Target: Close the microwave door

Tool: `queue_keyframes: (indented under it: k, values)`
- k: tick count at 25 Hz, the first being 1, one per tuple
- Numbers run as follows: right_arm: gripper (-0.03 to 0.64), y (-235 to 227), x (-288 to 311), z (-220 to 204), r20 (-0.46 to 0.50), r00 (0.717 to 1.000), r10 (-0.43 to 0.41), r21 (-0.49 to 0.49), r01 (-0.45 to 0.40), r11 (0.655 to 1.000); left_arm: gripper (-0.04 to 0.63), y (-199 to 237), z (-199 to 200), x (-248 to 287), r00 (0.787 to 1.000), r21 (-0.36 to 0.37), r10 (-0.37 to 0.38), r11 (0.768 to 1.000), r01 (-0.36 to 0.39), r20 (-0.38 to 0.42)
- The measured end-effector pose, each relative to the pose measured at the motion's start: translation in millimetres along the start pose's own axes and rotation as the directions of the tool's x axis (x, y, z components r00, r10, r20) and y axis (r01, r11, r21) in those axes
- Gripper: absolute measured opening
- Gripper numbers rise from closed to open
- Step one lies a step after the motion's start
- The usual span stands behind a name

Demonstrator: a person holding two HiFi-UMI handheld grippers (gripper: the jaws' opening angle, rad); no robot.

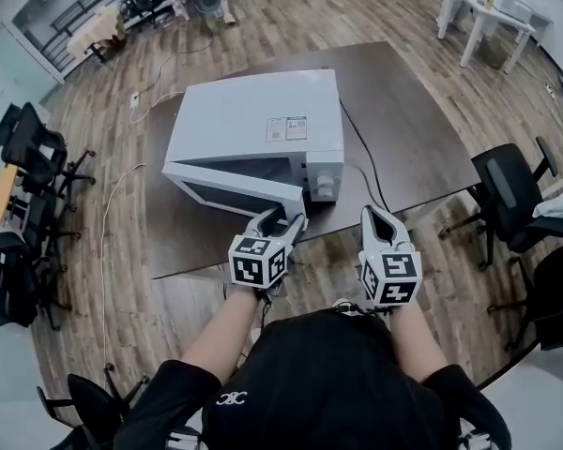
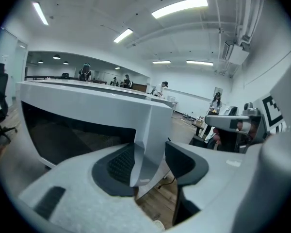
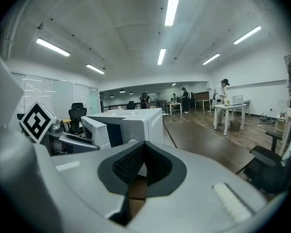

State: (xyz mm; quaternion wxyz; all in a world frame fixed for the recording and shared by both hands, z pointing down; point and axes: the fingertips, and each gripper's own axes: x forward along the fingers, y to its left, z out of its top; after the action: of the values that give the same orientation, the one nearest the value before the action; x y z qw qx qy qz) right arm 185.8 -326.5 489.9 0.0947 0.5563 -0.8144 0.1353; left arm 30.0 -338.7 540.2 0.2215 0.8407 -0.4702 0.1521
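The microwave (image 1: 253, 120) sits on the dark worktop (image 1: 403, 129). Its door (image 1: 230, 193) hangs partly open at the microwave's front. The left claw (image 1: 286, 221) is wide, with the door's loose edge between its jaws, likely so it can push the door shut. The right claw (image 1: 377, 216) is pinched together and empty. It waits near the microwave's front right corner, probably not needed.
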Motion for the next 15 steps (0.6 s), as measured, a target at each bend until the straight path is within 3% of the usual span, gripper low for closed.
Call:
queue_keyframes:
  k: [15]
  values:
    - [0.009, -49, 3, 4, -0.005, 0.999, 0.033, -0.019, -0.033, 0.999, 0.206, 12, 26, 45, 0.992, -0.046, 0.126, 0.991, -0.125, 0.016]
